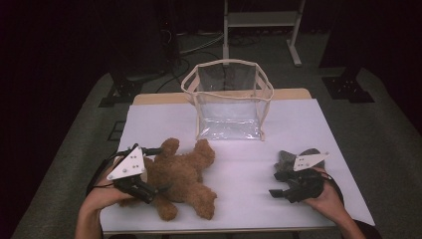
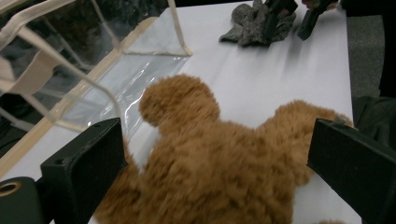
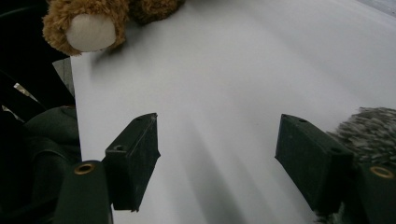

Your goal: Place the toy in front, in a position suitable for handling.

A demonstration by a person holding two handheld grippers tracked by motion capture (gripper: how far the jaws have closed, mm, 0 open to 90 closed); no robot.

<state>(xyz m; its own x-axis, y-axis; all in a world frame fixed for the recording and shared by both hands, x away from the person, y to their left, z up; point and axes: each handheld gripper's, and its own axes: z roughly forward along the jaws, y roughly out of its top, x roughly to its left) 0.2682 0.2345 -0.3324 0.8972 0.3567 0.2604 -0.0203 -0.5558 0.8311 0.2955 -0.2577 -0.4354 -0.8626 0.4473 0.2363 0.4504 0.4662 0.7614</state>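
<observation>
A brown teddy bear point(image 1: 183, 175) lies flat on the white table point(image 1: 249, 174) at the front left. My left gripper point(image 1: 155, 171) is open, one jaw on each side of the bear's body point(image 2: 219, 168), not closed on it. A small grey plush toy point(image 1: 291, 158) lies at the front right. My right gripper point(image 1: 277, 184) is open just in front of that toy, low over bare table point(image 3: 219, 128). The grey toy's fur point(image 3: 369, 128) shows beside its right jaw, outside the gap. One bear foot with a pale sole point(image 3: 91, 29) is farther off.
A clear plastic bag with cream trim point(image 1: 229, 99) stands open-topped at the middle back of the table, its side point(image 2: 70, 79) near the bear. Dark floor, cables and a metal stand point(image 1: 261, 22) lie beyond the table.
</observation>
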